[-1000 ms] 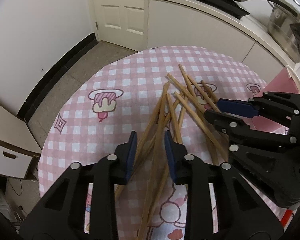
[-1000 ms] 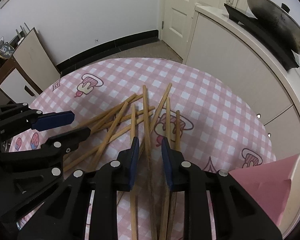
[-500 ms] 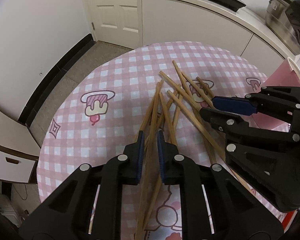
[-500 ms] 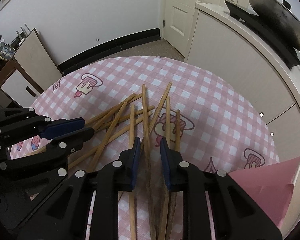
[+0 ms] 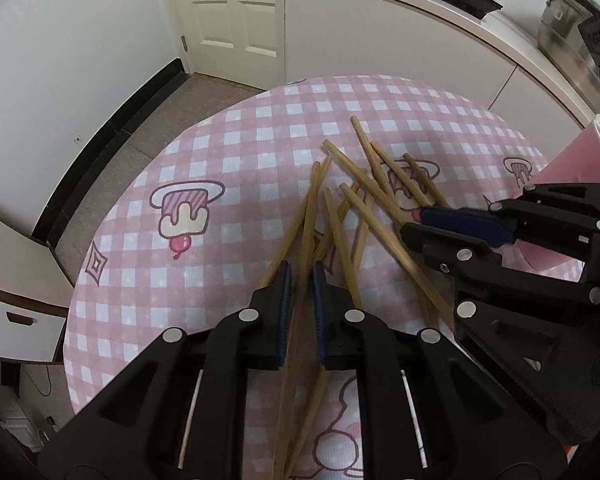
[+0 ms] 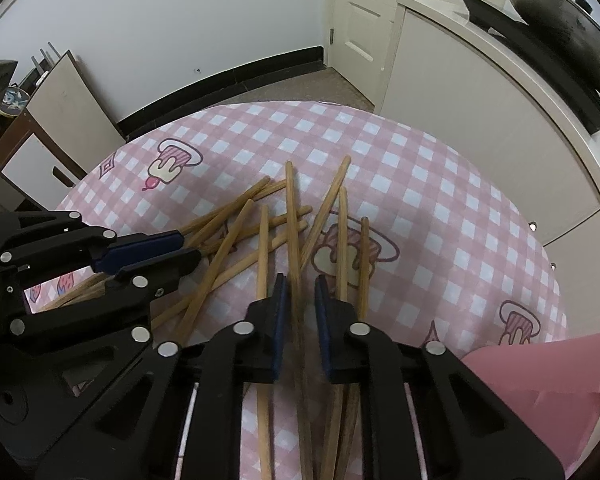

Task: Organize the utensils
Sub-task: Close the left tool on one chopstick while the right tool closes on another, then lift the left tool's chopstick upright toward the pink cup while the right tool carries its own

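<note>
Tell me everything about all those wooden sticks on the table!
They are chopsticks, plain light-brown wood as it looks, long, thin and straight with blunt ends. They lie flat in a loose, crisscrossed heap on the pink checked tablecloth, several resting over one another and fanning out in different directions. The left tongs are closing around one or two sticks, and the right tongs are shut on one that runs straight away from them. A pink container lies beside the heap.

Tan chopsticks [image 5: 342,236] on a pink-white checked tablecloth [image 5: 260,128]
</note>
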The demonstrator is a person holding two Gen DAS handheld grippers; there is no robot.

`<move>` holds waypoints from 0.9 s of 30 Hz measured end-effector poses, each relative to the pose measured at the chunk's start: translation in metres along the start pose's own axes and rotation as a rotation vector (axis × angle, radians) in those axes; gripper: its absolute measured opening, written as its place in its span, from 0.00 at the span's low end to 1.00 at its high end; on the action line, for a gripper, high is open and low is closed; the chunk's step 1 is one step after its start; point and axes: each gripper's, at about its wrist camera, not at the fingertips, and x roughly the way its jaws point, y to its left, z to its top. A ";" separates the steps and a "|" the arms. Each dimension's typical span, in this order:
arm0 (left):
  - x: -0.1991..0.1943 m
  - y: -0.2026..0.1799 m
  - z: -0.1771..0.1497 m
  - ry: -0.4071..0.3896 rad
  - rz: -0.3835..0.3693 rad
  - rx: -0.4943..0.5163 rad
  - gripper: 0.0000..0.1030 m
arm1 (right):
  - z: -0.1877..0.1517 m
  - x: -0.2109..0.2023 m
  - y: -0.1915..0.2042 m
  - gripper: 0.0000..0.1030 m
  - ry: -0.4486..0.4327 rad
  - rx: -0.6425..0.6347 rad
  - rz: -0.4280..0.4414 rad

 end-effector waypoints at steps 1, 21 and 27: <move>0.000 -0.001 0.000 -0.003 0.000 0.000 0.09 | 0.000 0.000 0.000 0.05 0.000 -0.001 0.001; -0.101 0.000 -0.009 -0.252 -0.060 -0.054 0.06 | -0.015 -0.077 0.009 0.05 -0.225 0.004 0.035; -0.148 -0.018 -0.016 -0.364 -0.053 -0.030 0.06 | -0.034 -0.129 0.005 0.05 -0.330 -0.004 0.048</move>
